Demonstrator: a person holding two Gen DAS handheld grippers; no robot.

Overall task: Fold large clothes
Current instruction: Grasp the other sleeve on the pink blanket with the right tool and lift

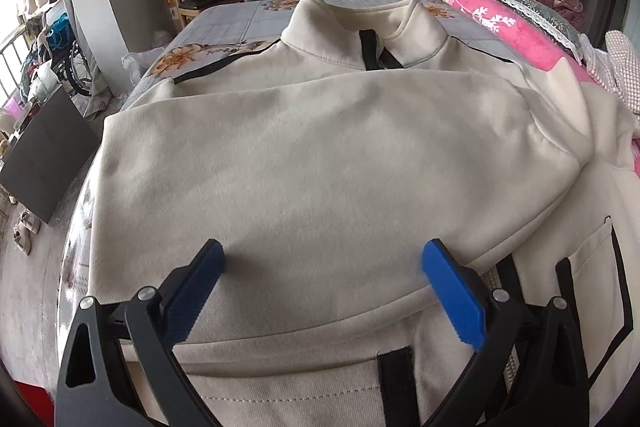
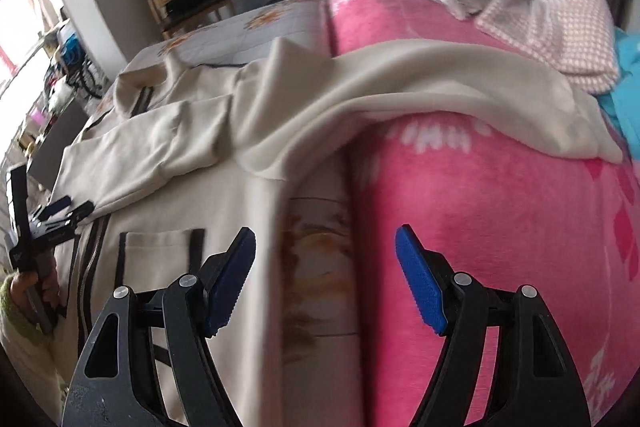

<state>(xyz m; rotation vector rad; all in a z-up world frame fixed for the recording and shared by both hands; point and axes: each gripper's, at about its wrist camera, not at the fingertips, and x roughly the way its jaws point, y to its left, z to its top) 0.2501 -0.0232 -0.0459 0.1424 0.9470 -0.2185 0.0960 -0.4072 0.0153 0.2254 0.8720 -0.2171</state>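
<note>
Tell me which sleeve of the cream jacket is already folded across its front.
The left-hand sleeve, lying flat across the chest. The other sleeve is draped sideways over the pink blanket.

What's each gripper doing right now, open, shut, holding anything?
Left gripper: open, nothing held, above the folded sleeve of the cream jacket.
Right gripper: open, empty, over the pink blanket.

Black hand-held gripper (image 1: pixel 322 259) frames, blue ribbed pads (image 2: pixel 420 283), silver pivot screws, green sleeve (image 2: pixel 12 301).
</note>
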